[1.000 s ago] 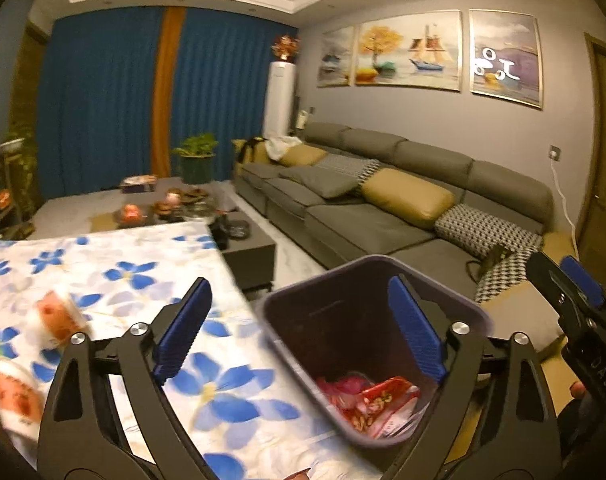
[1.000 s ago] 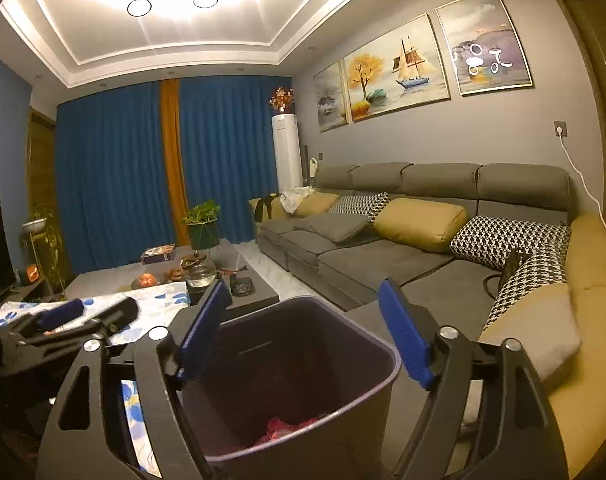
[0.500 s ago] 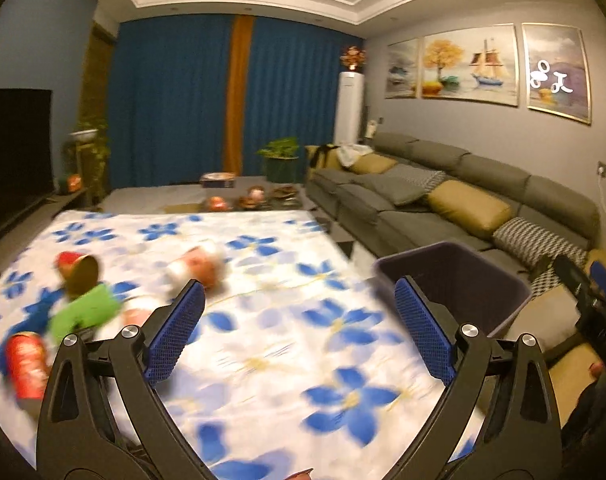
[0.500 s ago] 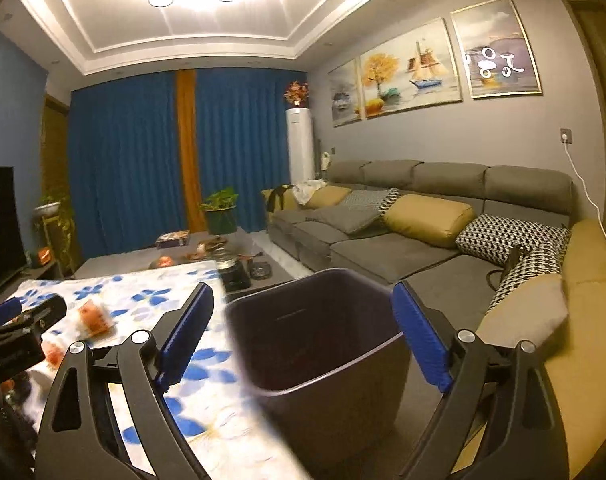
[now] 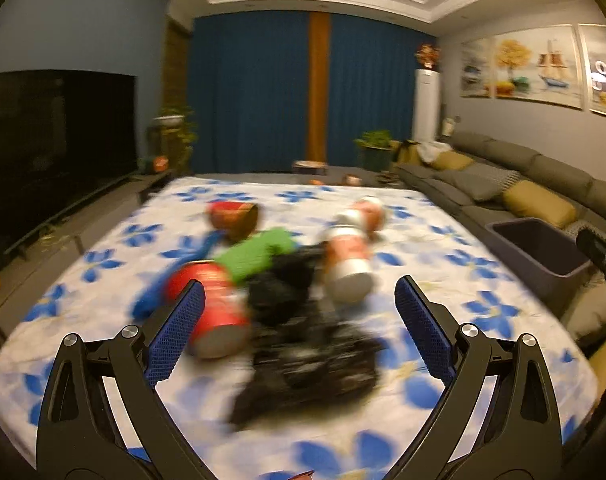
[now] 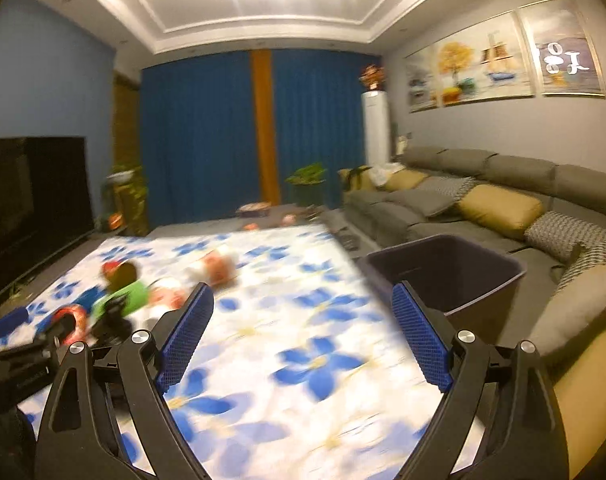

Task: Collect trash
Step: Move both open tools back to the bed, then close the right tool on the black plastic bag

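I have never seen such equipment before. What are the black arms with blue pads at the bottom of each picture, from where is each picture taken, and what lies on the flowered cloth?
No robot is here: a person holds one two-finger tool in each hand, and a wide-angle camera on each tool looks forward along its fingers. The black arms with blue pads are those fingers.

One picture comes from the left tool, the other from the right tool. Both are open and hold nothing.

On the white cloth with blue flowers lies blurred trash: a red can, a green wrapper, a crumpled black bag, a white and orange cup and a red and brown bowl. Beside the cloth, near the grey sofa, stands a dark purple plastic bin for the trash.
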A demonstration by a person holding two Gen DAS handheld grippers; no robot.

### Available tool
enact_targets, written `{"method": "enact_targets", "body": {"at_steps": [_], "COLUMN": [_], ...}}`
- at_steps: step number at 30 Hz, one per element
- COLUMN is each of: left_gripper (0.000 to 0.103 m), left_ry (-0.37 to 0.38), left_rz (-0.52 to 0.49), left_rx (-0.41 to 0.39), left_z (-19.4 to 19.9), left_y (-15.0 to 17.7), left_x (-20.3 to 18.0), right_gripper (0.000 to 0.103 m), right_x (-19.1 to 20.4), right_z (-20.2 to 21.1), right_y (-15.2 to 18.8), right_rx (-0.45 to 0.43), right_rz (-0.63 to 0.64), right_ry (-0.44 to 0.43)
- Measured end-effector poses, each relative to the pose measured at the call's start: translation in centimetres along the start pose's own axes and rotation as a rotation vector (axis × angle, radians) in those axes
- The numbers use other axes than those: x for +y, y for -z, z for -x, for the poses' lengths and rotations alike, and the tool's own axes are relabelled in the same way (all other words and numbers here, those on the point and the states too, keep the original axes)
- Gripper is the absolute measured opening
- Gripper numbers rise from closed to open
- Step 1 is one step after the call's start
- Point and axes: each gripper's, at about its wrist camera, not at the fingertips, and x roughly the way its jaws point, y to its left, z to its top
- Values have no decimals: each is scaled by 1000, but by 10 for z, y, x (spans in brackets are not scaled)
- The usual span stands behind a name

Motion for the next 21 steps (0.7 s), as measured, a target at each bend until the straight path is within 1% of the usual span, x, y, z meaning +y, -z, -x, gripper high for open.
{"method": "enact_targets", "body": {"at_steps": [5,9,13,20,21], "left_gripper": [94,94,94,94,94], "left_ry": [-90,-127,-147,-155,-155], "left_rz": [52,100,130,151,153], "left_rx": [-29,-54,-63,-62,-63], "left_z": [17,28,30,26,26], "left_y": [2,1,3,4,5], "left_x": [50,78,96,113,115], "right_gripper": [88,88,88,87,86], "right_x": [55,97,121,142,143], "right_z": [-8,-22,-36,-59,-61], "right_y": [20,37,46,55,55], "right_rx": [68,129,168,244,250], "right_rz": [45,92,121,111,114], "right_ry": [-106,-169,-197,-224,-226]}}
